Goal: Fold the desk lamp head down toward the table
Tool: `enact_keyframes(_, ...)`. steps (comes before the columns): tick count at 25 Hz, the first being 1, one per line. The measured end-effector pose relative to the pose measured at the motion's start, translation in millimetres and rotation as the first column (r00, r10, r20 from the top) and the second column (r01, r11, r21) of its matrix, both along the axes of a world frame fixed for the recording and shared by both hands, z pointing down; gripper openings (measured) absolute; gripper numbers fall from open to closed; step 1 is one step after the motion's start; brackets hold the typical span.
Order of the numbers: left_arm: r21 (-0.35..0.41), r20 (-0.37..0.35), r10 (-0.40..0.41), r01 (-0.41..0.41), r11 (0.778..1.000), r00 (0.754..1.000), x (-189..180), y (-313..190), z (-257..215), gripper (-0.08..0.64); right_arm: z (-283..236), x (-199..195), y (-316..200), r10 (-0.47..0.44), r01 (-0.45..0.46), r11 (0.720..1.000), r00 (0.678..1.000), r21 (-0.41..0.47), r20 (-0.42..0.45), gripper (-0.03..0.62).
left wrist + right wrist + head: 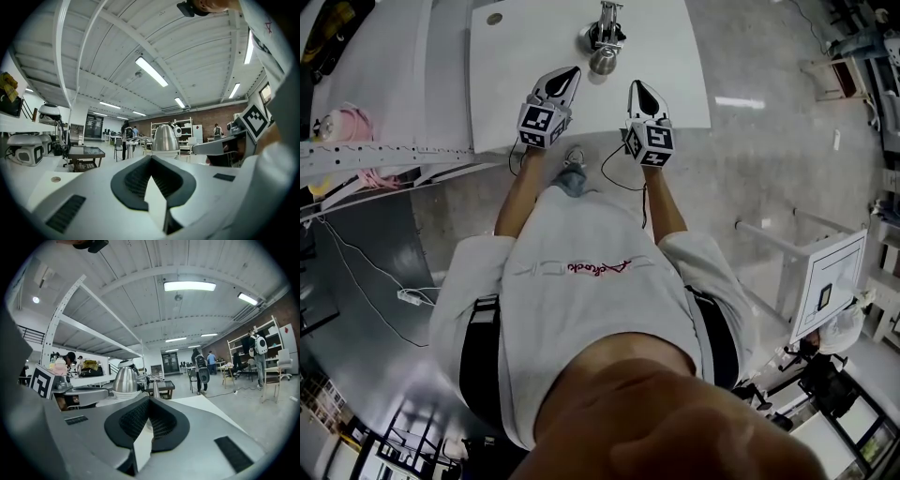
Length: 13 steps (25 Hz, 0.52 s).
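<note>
Lamp head (602, 60) seen at top centre of frame on white table (680, 94), dome low, near tabletop. Fold judged done or nearly so. Left tool (571, 75) and right tool (638, 88) pressed together, empty, kept apart from lamp.

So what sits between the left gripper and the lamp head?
Nothing. In the head view, only bare white table lies between the shut left gripper and the lamp head. The left gripper view agrees.

Stock: one table (511, 84); one desk lamp (605, 42), far side; two claws: left claw (572, 73), right claw (637, 87).
</note>
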<state>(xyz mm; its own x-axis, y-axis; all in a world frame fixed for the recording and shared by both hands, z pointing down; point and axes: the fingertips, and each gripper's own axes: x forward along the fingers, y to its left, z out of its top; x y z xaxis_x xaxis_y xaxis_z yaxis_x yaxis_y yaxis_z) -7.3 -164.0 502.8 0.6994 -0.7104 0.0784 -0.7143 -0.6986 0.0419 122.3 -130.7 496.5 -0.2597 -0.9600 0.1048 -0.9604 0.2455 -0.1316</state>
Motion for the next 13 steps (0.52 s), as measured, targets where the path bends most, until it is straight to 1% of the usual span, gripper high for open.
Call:
enact_keyframes(7, 0.018, 0.025, 0.013, -0.013, 1.000, 1.000, 5, 4, -2, 0.028, -6, -1, 1, 0.003, -0.003, 1.000, 1.000, 0.016, -0.011, 0.018)
enact_keyframes(13, 0.026, 0.026, 0.024, -0.024, 0.999, 0.999, 11, 1, -4, 0.028, -9, 0, -2, 0.001, -0.001, 1.000, 1.000, 0.023, -0.014, 0.018)
